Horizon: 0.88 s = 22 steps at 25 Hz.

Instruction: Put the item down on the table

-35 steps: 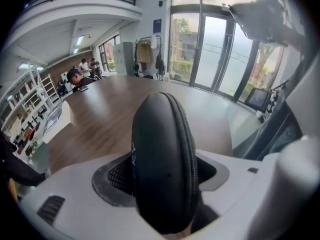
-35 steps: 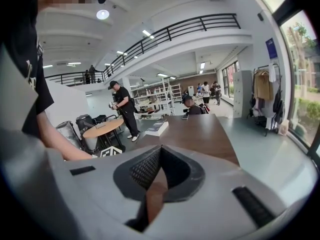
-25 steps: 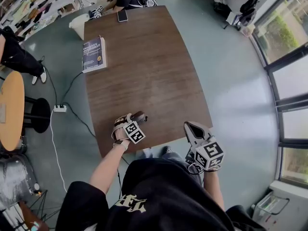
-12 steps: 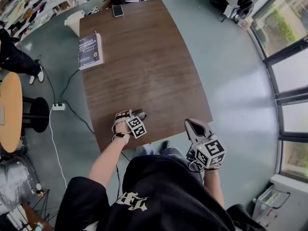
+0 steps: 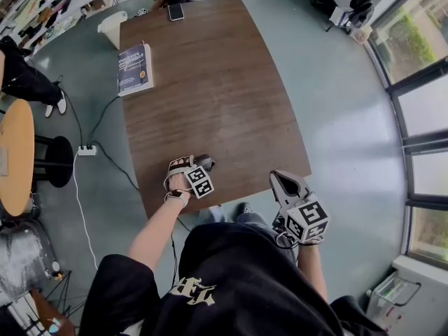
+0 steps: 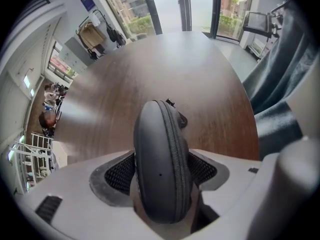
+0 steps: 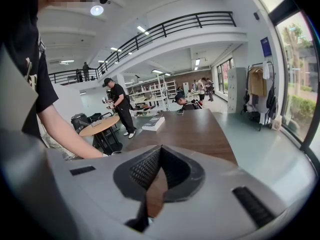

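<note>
Zippered case gripped between left tongs at table near edge; right tongs closed, empty

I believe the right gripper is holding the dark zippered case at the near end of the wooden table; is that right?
Not quite: the left gripper holds the dark zippered case at the near end of the wooden table, as the left gripper view shows.
</note>
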Available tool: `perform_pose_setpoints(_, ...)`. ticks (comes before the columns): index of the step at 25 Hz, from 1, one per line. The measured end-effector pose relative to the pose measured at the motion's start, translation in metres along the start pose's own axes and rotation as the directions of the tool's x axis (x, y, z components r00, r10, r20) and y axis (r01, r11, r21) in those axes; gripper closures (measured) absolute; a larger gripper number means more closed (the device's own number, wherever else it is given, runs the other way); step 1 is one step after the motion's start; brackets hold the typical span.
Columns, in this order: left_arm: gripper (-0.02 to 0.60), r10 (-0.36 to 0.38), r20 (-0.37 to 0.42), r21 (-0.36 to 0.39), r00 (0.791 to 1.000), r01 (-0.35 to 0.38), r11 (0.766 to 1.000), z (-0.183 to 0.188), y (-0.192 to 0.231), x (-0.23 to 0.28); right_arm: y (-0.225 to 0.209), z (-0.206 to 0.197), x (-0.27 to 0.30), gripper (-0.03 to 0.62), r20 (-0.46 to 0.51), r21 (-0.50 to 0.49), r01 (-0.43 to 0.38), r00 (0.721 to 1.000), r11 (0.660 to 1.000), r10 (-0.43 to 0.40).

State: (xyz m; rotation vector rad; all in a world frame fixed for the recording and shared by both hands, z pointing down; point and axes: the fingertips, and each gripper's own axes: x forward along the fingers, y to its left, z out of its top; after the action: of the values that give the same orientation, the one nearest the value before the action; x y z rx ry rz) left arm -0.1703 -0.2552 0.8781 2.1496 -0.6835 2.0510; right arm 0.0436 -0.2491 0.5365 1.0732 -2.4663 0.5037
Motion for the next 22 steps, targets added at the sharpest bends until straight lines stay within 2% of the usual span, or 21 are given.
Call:
perform_pose_setpoints(11,0.264,0.006,0.056,-0.110,0.998,0.000,0.994,0.000,-0.009,-0.023,0.001,-0.002,-0.003,0.608,0.013,-0.003,-0.018,1.000,1.000,0.018)
perform_pose_setpoints(16,0.264,0.002,0.099,-0.204,0.995,0.018,0.979,0.002,-0.020,-0.041,0.003,-0.002,-0.006,0.608,0.021,-0.006,-0.036,0.999,0.999,0.036)
perform_pose_setpoints(20,0.264,0.024,0.150,-0.324,0.988,0.026,0.946,0.002,-0.025,-0.058,0.004,-0.004,-0.010,0.608,0.032,-0.010,-0.052,0.998,0.999,0.053)
perform_pose_setpoints(22,0.264,0.031,0.197,-0.425,0.980,0.057,0.904,0.005,-0.028,-0.072,0.005,-0.005,-0.012,0.606,0.034,-0.016,-0.063,0.997,0.998,0.064)
